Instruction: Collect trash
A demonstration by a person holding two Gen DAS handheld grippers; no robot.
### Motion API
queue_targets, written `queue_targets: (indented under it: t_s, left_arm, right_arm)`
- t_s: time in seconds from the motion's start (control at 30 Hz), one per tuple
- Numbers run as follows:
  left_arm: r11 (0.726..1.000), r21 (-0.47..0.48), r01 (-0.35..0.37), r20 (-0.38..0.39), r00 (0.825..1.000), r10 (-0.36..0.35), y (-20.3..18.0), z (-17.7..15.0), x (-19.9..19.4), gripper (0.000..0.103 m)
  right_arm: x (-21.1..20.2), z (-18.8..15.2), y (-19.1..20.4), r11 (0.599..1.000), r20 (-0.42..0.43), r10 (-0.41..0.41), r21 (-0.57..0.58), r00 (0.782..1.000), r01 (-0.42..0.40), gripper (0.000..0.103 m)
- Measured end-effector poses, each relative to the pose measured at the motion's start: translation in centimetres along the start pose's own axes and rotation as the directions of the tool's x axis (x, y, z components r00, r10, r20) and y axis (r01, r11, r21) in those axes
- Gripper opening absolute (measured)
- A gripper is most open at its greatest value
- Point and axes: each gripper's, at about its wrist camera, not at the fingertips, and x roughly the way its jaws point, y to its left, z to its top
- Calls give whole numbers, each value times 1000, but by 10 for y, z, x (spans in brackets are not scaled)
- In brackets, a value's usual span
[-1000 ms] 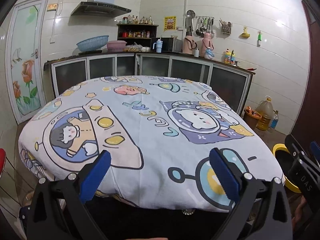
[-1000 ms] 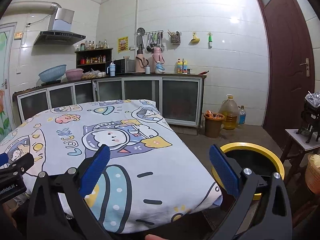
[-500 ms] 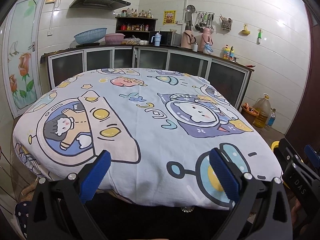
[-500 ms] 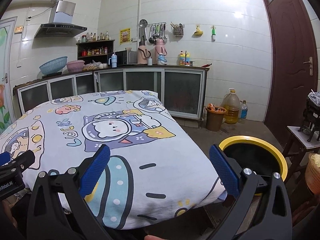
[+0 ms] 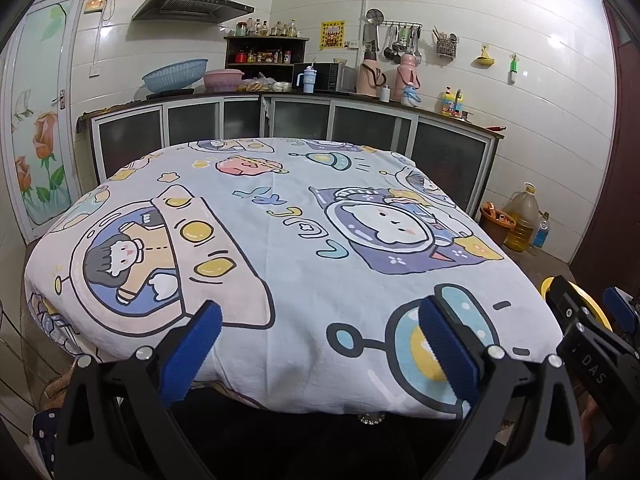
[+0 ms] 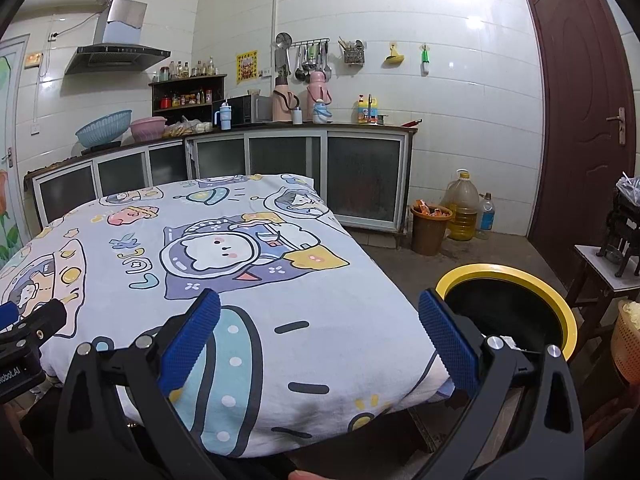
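Observation:
A table covered by a cartoon-print cloth (image 5: 288, 240) fills both views; no trash shows on it. A black bin with a yellow rim (image 6: 568, 320) stands on the floor right of the table; its rim also shows in the left wrist view (image 5: 588, 300). My left gripper (image 5: 320, 352) is open and empty at the table's near edge. My right gripper (image 6: 320, 348) is open and empty over the near right corner, its right finger beside the bin. The right gripper's body shows in the left wrist view (image 5: 592, 360).
Kitchen counter with cabinets (image 6: 280, 160) runs behind the table. A brown waste basket (image 6: 430, 230), oil jug (image 6: 462, 208) and bottle stand by the wall. A small stool with a black object (image 6: 608, 268) and a wicker basket (image 6: 628, 344) sit right. Brown door (image 6: 580, 120) at right.
Both grippers have risen and tilted so the table sits lower in view. Both stay open and empty.

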Motion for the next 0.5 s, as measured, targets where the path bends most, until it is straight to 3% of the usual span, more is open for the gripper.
queue_targets:
  t_s: [0.5]
  left_arm:
    - [1000, 18, 0, 3, 1000, 0, -4, 2, 0, 95]
  right_arm:
    - [1, 1, -1, 1000, -6, 0, 4, 1000, 0, 95]
